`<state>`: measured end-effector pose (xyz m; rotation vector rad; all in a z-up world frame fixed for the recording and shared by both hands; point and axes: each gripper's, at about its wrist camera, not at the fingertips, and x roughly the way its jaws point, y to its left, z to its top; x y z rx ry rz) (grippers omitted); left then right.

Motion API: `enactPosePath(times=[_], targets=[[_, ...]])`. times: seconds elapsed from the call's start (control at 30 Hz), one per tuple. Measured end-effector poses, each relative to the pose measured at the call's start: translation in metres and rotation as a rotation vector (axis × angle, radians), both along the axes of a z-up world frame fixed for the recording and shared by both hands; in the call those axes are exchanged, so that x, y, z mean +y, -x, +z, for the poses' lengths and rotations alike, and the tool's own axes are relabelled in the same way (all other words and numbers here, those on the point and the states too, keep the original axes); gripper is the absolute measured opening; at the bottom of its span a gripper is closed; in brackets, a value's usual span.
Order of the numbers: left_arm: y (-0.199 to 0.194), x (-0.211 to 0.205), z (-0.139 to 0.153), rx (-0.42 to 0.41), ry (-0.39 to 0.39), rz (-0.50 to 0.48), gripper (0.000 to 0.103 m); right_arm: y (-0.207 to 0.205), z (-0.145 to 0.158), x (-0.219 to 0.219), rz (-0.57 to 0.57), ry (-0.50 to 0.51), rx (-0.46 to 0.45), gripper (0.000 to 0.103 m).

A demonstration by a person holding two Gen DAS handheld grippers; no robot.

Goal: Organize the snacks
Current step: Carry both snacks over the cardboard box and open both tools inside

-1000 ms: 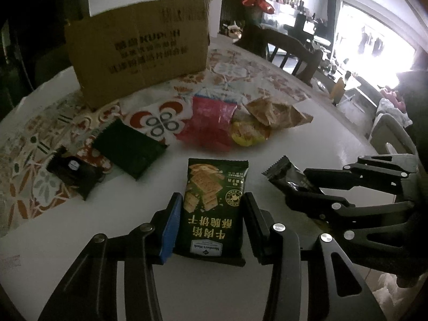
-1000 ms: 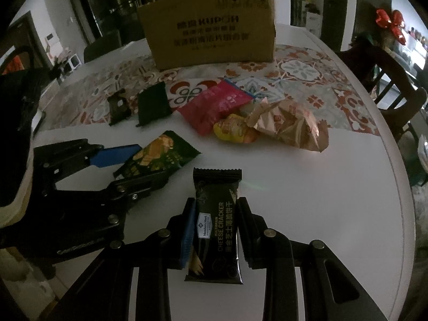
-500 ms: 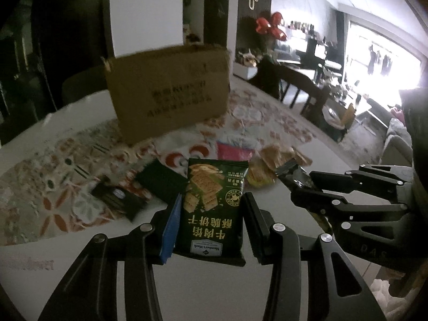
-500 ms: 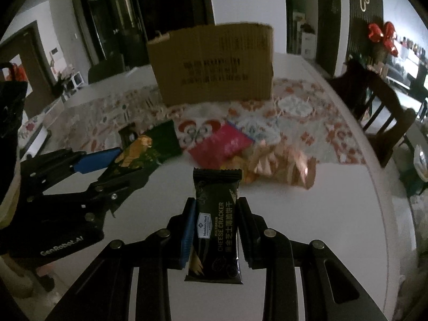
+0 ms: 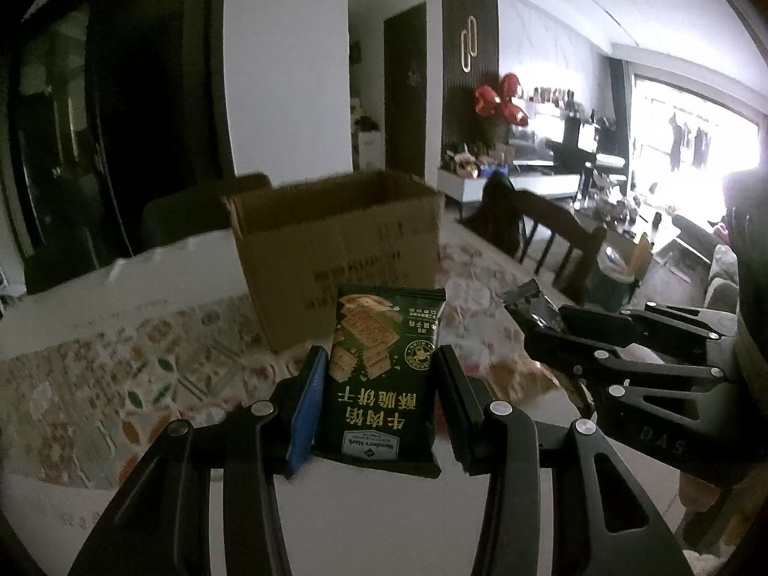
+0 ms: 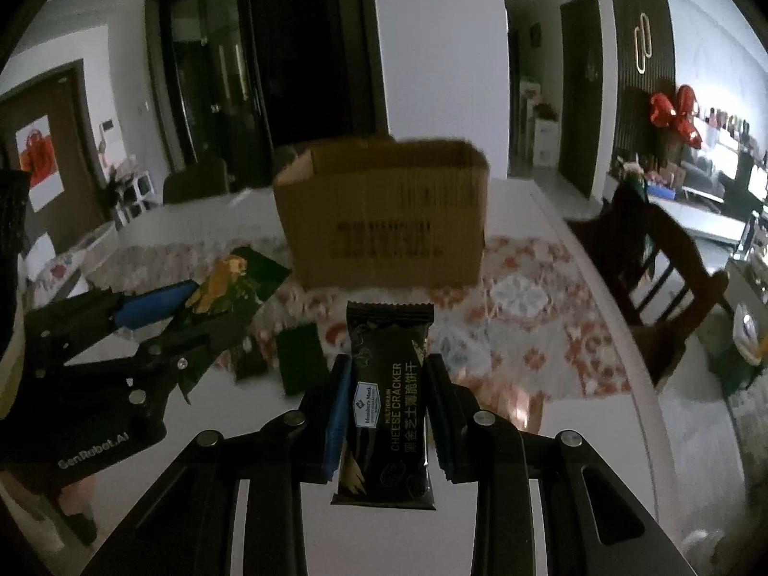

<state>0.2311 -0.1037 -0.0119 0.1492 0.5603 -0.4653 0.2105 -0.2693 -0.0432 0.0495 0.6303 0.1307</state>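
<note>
Right wrist alone shows dark packets on table.

Left gripper: my jaws are clamped on the green cracker packet, pads pressing both long edges, packet upright between the fingers and clear of the table. Right gripper: my jaws are clamped on the black cheese cracker bar, narrower grip, bar standing lengthwise along the fingers. Both grippers tilt forward and downward, side by side, each visible at the other camera's edge. Blue pad on the left finger of each.
</note>
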Motion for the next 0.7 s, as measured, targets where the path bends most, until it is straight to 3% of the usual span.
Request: enactPosePath(times=[0.27, 0.7], targets=[[-0.02, 0.002, 0.033, -0.121, 0.025, 0.029, 0.045, -0.023, 0.029, -0.003, 0.002, -0.012, -0.096, 0.031], [-0.078, -0.002, 0.063, -0.191, 0.045, 0.054, 0.045, -0.092, 0.068, -0.009, 0.026, -0.056, -0.186, 0.031]])
